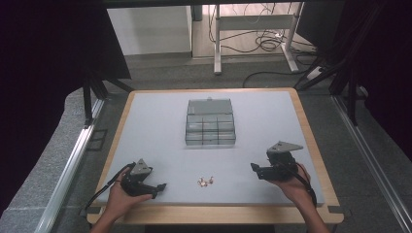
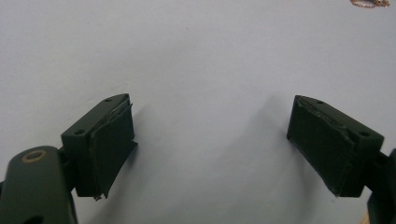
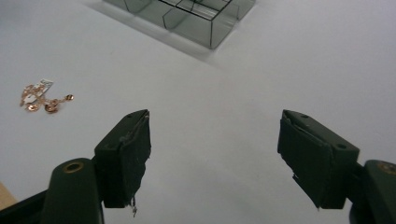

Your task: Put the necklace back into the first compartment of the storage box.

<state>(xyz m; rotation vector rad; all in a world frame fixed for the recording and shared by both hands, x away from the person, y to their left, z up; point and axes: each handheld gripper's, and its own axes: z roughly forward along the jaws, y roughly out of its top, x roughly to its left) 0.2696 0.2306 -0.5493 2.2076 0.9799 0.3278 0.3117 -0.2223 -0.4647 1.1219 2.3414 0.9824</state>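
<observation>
While both hands rest, left claw (image 2: 212,140) apart, right claw (image 3: 215,156) apart, earrings (image 3: 43,97) between, untouched.

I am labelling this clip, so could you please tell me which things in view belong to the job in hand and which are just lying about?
Belongs to the job:
- copper-coloured jewellery pieces, lying between the grippers
- clear compartment box, lid open
- left gripper and right gripper, both open and holding nothing

Just lying about:
- white desk frame behind the table
- cables on the floor
</observation>
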